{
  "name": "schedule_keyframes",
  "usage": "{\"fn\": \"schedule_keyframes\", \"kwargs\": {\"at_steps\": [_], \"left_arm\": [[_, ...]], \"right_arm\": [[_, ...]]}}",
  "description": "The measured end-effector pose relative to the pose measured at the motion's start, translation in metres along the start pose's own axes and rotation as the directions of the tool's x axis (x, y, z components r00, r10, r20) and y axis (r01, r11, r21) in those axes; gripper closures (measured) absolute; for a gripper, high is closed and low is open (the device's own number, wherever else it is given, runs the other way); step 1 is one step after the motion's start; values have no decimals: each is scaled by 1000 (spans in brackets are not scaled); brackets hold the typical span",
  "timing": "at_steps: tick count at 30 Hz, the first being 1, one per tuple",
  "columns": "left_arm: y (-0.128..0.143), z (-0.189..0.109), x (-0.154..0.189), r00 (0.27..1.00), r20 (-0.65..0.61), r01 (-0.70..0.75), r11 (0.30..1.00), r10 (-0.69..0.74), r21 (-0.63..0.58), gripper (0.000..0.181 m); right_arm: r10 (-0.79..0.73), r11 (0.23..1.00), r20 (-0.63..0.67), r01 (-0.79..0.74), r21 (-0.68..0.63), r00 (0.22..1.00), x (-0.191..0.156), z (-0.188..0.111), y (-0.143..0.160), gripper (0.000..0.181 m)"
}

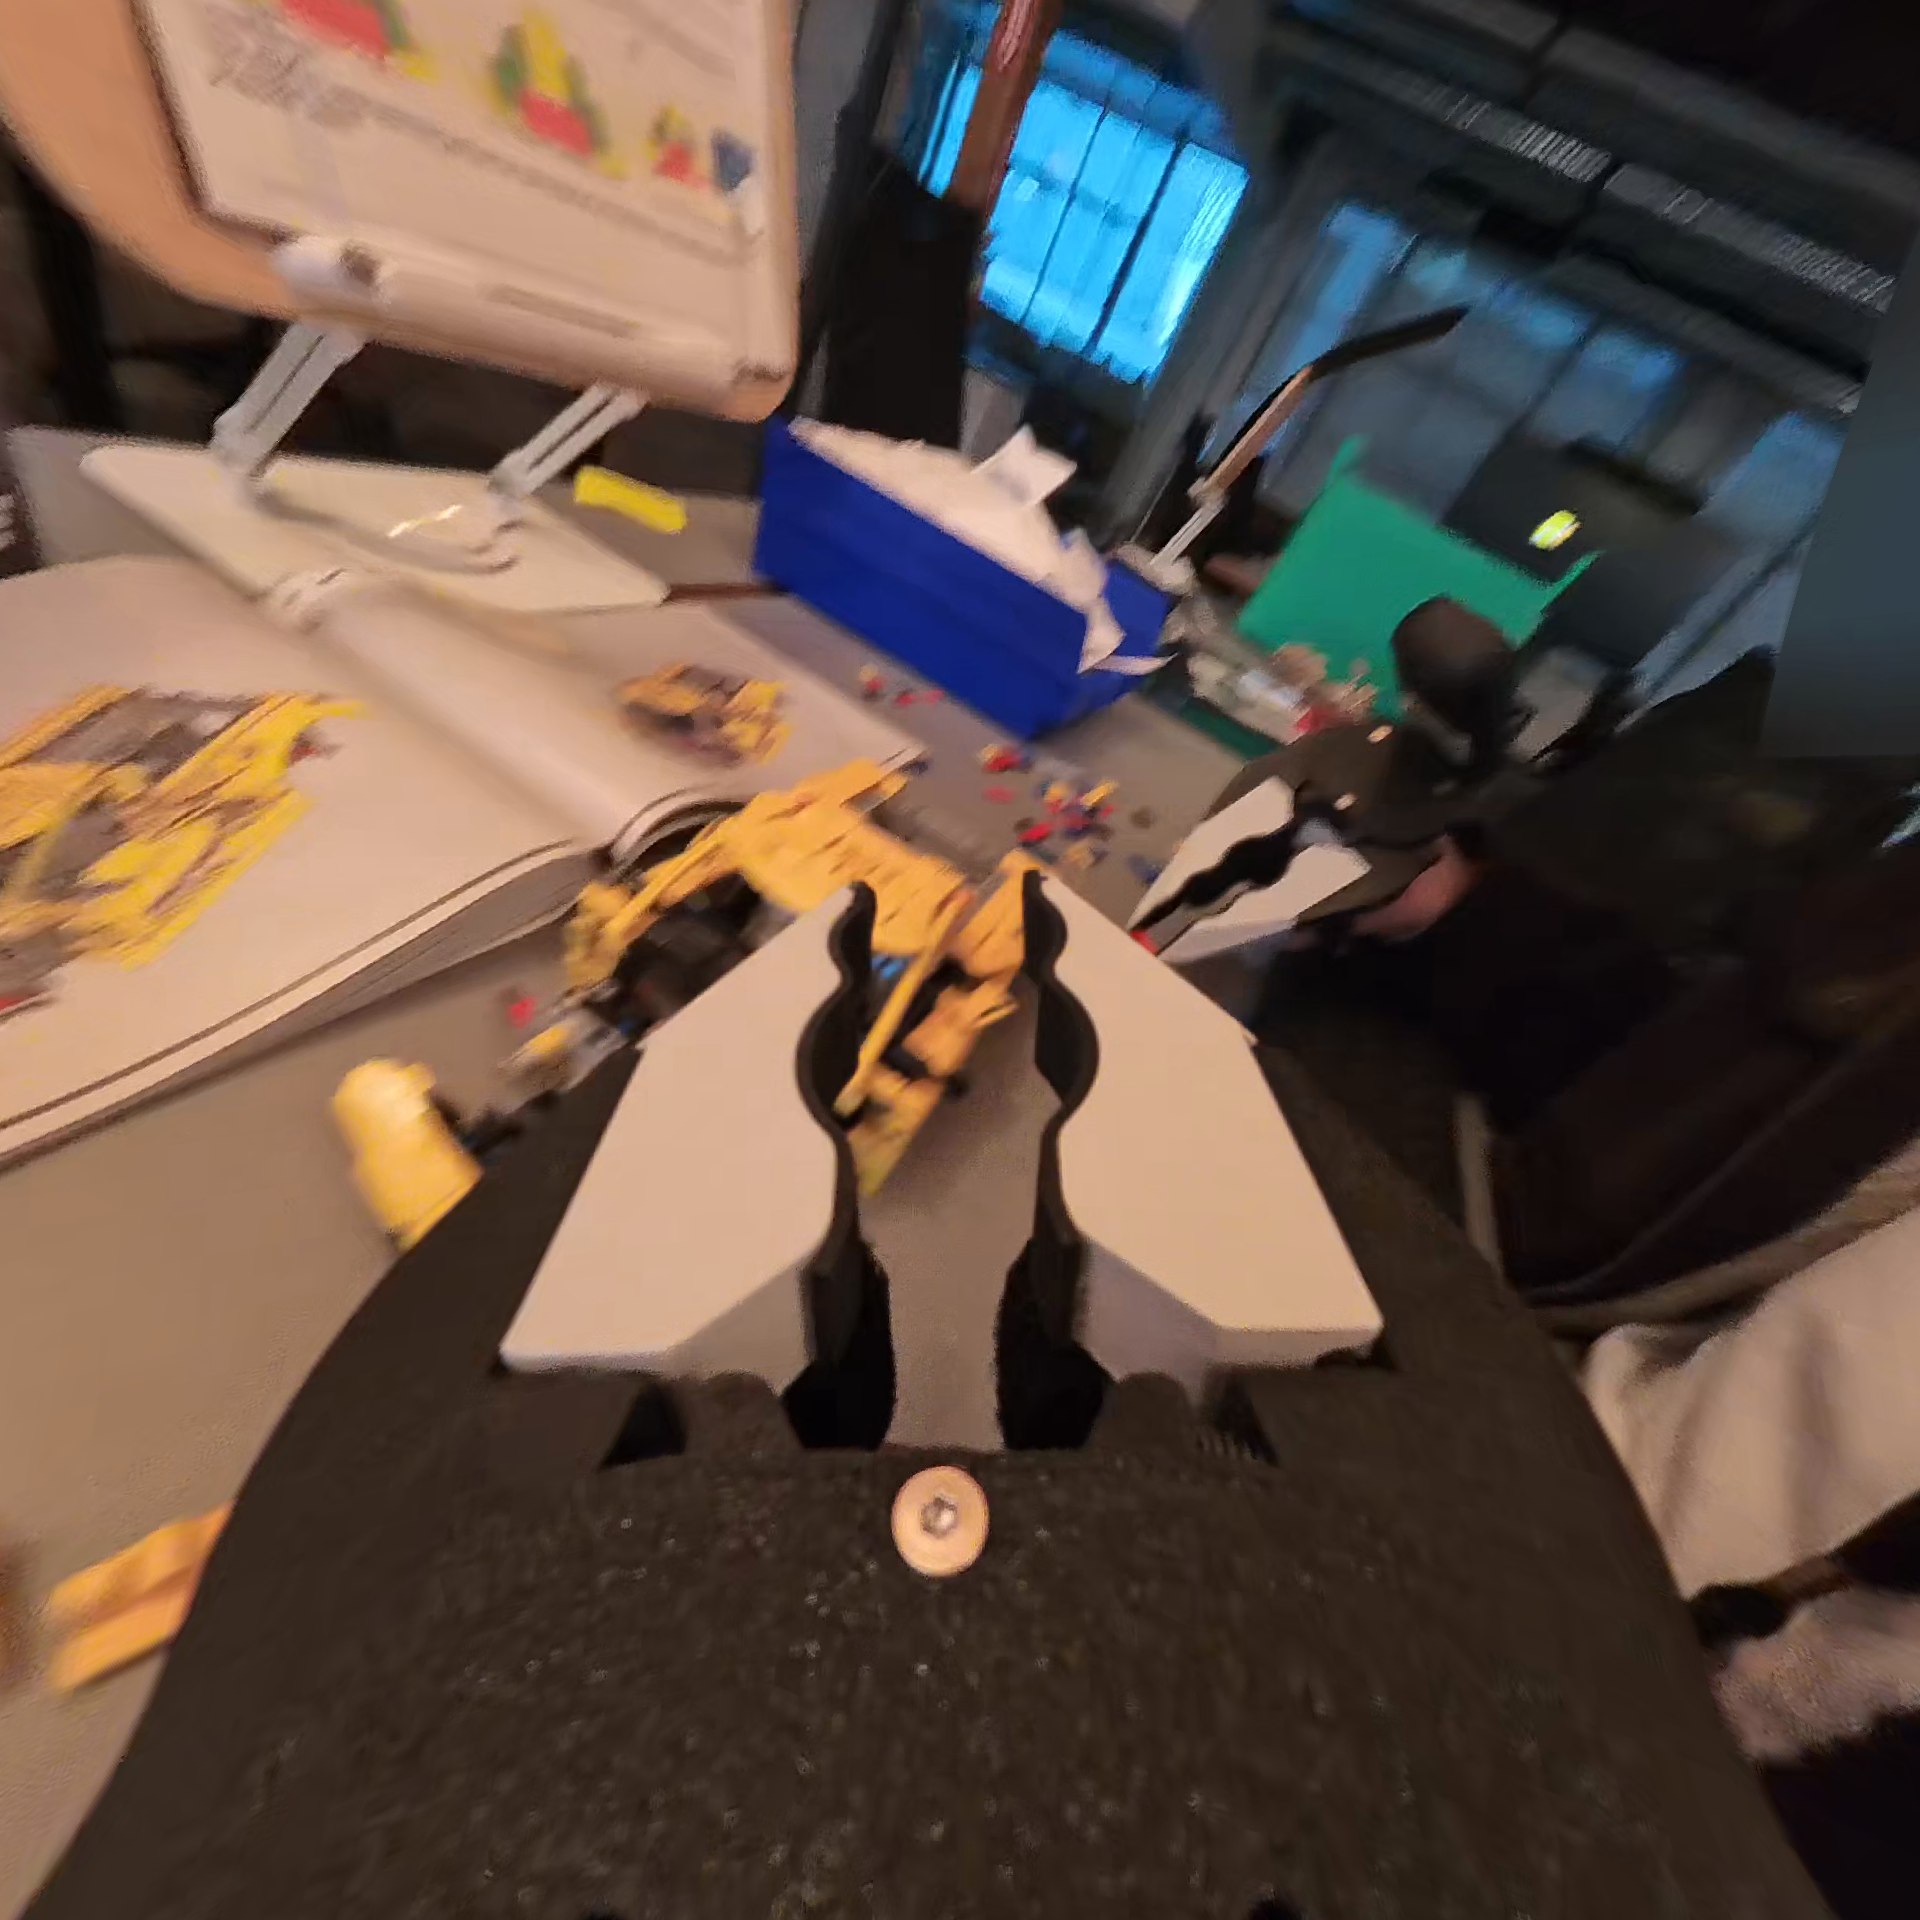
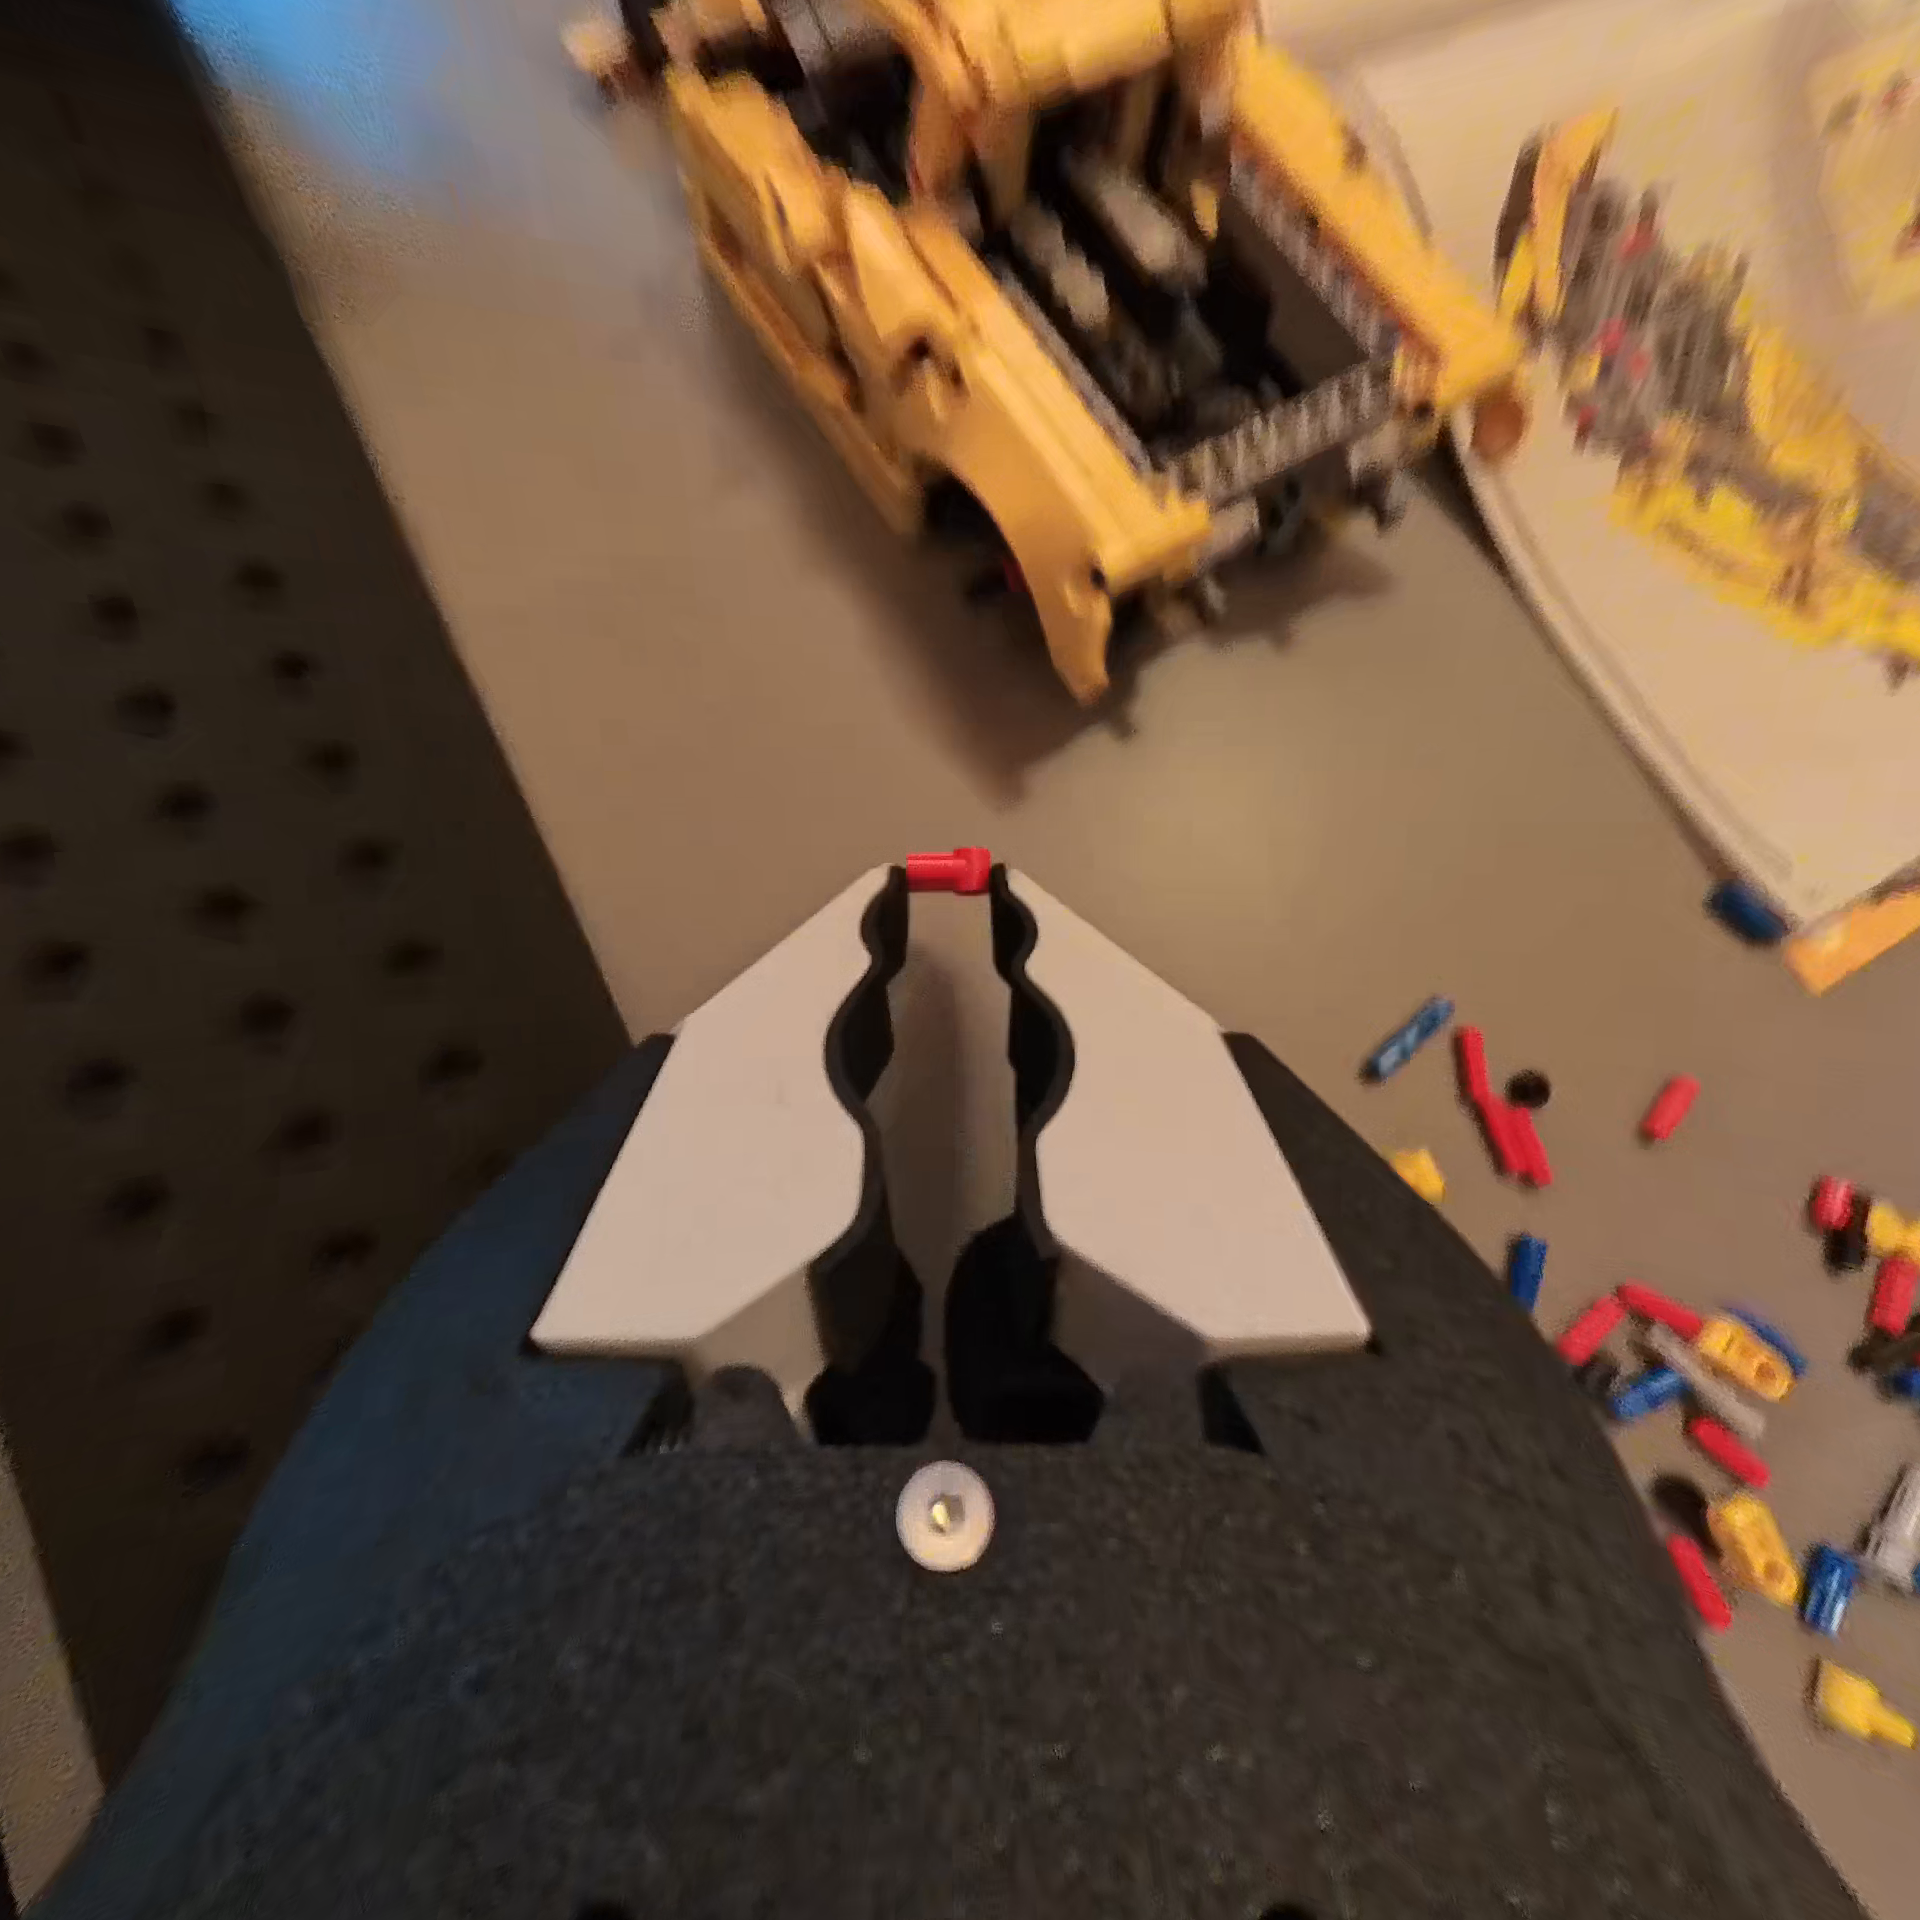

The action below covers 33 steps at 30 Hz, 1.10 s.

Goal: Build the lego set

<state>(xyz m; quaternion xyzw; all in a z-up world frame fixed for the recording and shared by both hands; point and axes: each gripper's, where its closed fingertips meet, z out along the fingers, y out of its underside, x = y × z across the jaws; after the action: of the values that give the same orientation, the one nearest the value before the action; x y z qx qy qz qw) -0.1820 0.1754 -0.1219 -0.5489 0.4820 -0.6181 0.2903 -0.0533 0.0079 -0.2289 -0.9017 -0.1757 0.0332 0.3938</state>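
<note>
The right tongs (image 2: 948,883) pinch a small red pin (image 2: 945,871) crosswise at their very tips, which leaves its ends free for pushing into a hole. The pin hangs above bare worktop (image 2: 644,644), short of the yellow model (image 2: 1039,343) and well apart from it. The model stands against the edge of the open manual (image 2: 1704,582), likely so the printed step can be checked beside it. Loose pins (image 2: 1704,1361) in red, blue and yellow lie scattered on the worktop to the right of the right tongs, within easy reach.

The left tongs (image 1: 940,904) are parted and hold nothing; through their gap the model (image 1: 831,914) shows beyond, so they seem poised to steady it while the pin goes in, though both views are blurred. A blue box (image 1: 935,592) stands behind the model
</note>
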Motion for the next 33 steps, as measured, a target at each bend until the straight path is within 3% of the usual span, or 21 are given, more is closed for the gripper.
{"fn": "schedule_keyframes", "kwargs": {"at_steps": [3,5,7,9,11,13,16,20,25,29,31,33], "left_arm": [[-1,20,42,978,-151,144,990,-143,-4,154],[27,37,71,913,-261,271,943,-315,-191,152],[58,42,101,824,-355,305,873,-443,-381,153],[73,43,111,754,-374,352,813,-540,-464,151],[79,42,112,675,-369,423,745,-639,-516,151],[78,40,113,641,-374,444,722,-670,-530,151],[83,40,107,655,-337,450,707,-677,-545,155],[84,38,112,627,-352,444,690,-695,-572,155],[86,38,111,623,-340,452,679,-704,-578,170],[87,39,107,642,-332,449,690,-691,-567,174],[79,37,104,620,-358,474,696,-699,-539,174],[62,36,96,628,-411,496,747,-661,-443,174]], "right_arm": [[-120,978,99,100,180,988,-37,-2,-50,167],[-216,937,207,143,319,954,-71,-1,-81,167],[-311,894,299,171,415,902,-97,-1,-103,167],[-385,868,375,192,458,844,-111,-4,-113,167],[-445,863,422,253,437,790,-115,-2,-114,167],[-520,850,435,393,351,735,-113,5,-107,167],[-587,802,506,540,256,633,-113,4,-102,167],[-648,722,566,649,241,510,-114,4,-108,167],[-678,640,613,735,222,405,-115,12,-104,167],[-669,644,629,731,225,397,-113,14,-105,166],[-613,717,621,674,179,488,-107,14,-113,162],[-549,797,581,585,148,601,-95,12,-121,151]]}}
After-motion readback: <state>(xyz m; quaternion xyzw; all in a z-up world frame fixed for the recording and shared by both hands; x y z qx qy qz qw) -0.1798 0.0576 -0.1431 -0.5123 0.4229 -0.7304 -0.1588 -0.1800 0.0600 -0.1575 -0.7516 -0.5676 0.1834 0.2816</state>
